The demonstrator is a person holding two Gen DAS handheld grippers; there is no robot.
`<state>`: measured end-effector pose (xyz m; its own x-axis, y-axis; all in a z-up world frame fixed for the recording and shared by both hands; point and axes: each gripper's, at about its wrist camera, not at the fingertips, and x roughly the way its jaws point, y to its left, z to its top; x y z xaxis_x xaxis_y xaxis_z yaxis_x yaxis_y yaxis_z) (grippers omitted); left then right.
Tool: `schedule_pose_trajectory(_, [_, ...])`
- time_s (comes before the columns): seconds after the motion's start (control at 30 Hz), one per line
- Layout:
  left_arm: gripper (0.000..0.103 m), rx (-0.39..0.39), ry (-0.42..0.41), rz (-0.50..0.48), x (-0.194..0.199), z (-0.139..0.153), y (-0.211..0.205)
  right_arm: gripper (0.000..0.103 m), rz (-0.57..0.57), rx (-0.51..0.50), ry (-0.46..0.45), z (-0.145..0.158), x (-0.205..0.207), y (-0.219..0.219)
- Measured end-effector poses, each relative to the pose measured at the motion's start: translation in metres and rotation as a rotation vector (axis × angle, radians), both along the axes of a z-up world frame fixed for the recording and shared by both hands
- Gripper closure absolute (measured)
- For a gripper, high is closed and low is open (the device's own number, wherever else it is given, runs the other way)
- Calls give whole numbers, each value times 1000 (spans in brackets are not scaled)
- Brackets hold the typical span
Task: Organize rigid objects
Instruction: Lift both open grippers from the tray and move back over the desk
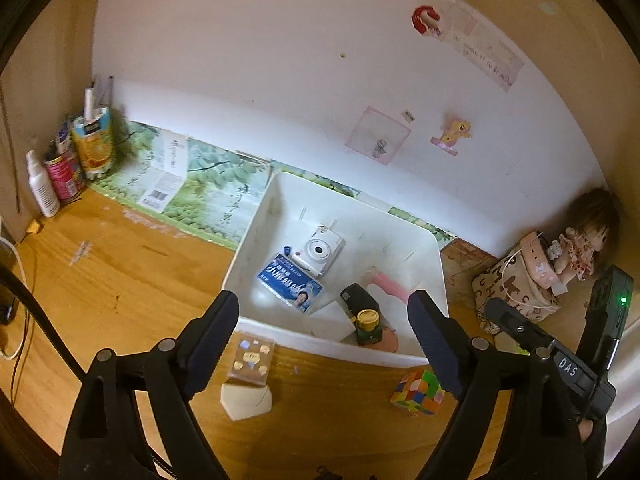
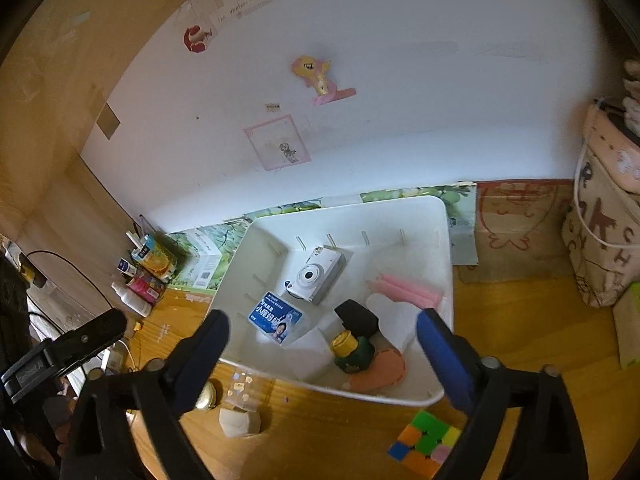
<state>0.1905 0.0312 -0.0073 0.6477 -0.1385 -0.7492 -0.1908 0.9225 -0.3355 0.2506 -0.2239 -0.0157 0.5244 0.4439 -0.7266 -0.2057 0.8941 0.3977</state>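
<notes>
wooden desk (image 1: 120, 280) against a white wall (image 1: 260, 60) stuck with stickers holds a white plastic bin (image 1: 434, 264) near its back edge. inside the bin lie a white instant camera (image 1: 320, 254), a blue card (image 1: 290, 286) just in front of it, pink candles (image 2: 408, 290) and a dark green bottle with a yellow cap (image 2: 352, 350). outside, in front of the bin, sit a rubik's cube (image 1: 418, 394), a clear sticker box (image 1: 252, 358) and a pale faceted block (image 1: 246, 400). the left gripper (image 1: 324, 326) hovers above the bin's near rim, jaws spread wide with nothing between them. the right gripper (image 2: 322, 346) hangs likewise, spread and empty.
</notes>
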Motion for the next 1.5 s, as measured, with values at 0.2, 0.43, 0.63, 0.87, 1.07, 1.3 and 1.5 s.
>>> schedule_pose_trajectory(0.2, [15,13,-15,38,-32,6,10,3,-23,27,-9,10,-22,-9])
schedule_pose_trajectory(0.43, [15,40,-4,52,-61,5,16,3,-56,46,-7,14,-48,-19])
schedule_pose_trajectory(0.63, [15,33,24,65,-79,-4,22,3,-90,43,11,9,-70,-30])
schedule_pose_trajectory(0.87, [14,40,45,55,-97,-11,25,3,-132,39,59,-11,-94,-39])
schedule_pose_trajectory(1.07, [14,37,80,54,-110,-24,30,3,-147,21,119,-33,-108,-39])
schedule_pose_trajectory(1.3, [15,34,138,57,-111,-41,49,3,-197,-20,193,-61,-118,-39])
schedule_pose_trajectory(1.5, [15,53,179,21,-101,-51,62,3,-259,-36,251,-83,-128,-36])
